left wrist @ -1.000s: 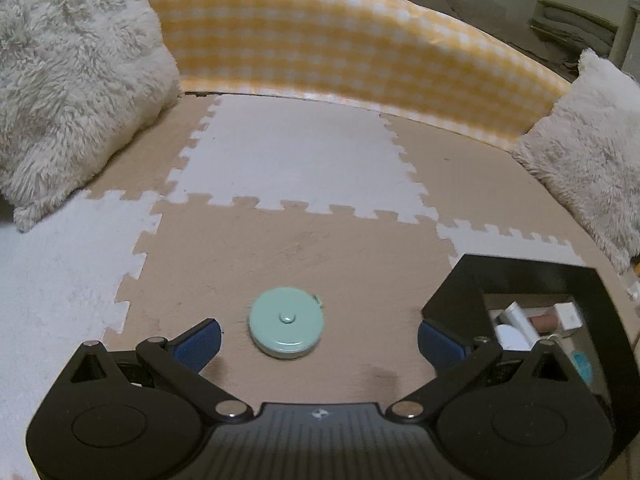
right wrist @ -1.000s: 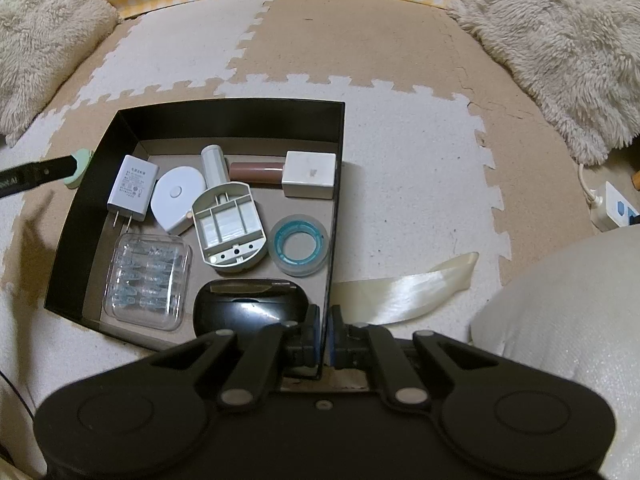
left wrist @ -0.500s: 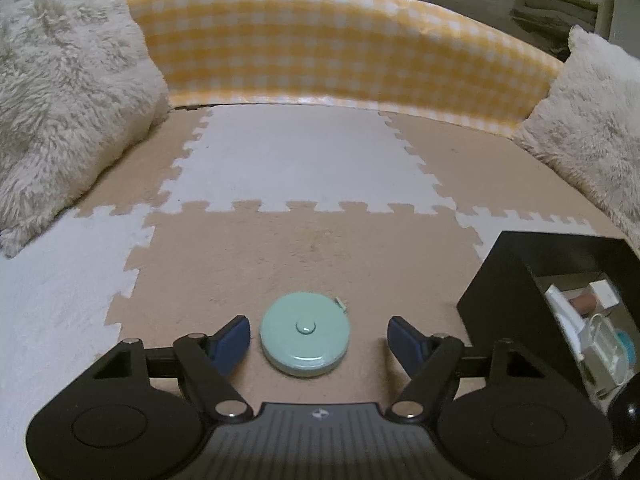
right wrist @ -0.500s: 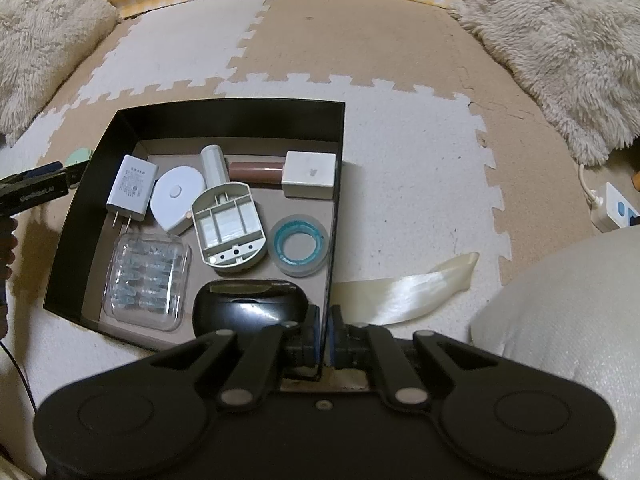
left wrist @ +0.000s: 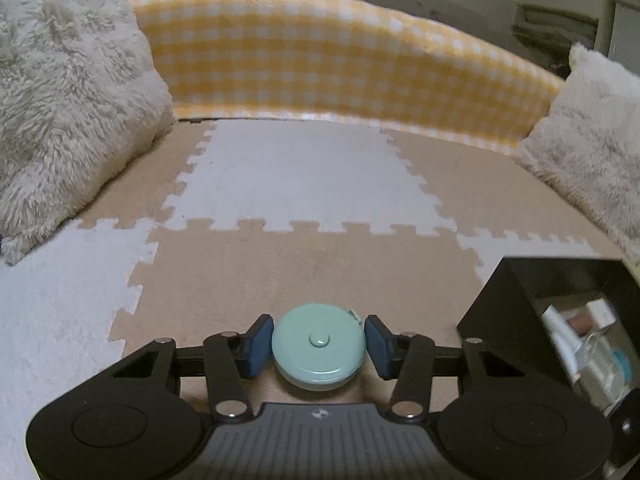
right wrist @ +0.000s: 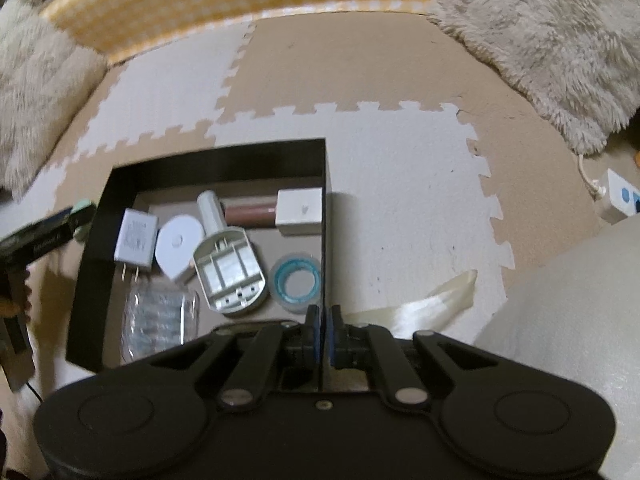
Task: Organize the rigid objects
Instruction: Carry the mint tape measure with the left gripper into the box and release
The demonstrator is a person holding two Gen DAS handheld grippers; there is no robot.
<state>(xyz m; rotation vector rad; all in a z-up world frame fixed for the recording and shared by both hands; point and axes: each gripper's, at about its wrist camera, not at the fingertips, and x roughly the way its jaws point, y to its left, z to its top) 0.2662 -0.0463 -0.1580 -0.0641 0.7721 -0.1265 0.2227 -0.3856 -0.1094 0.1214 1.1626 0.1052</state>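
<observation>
A round mint-green tape measure lies on the tan foam mat, left of the black box. My left gripper straddles it, its jaws closing, and both blue pads touch the disc's sides. From the right wrist view the same tape measure peeks out beside the box's left wall. My right gripper is shut on the near end of the black box's right wall. Inside lie a white charger, a grey-green case, a teal ring and a white cube.
Fluffy cushions flank the mat, and a yellow checked bolster closes the far side. A pale ribbon strip lies right of the box. A white power strip sits at the far right.
The left jaws came in from wide apart until the pads met the tape measure. The right gripper stayed shut on the box wall, and its view tilted slightly.
</observation>
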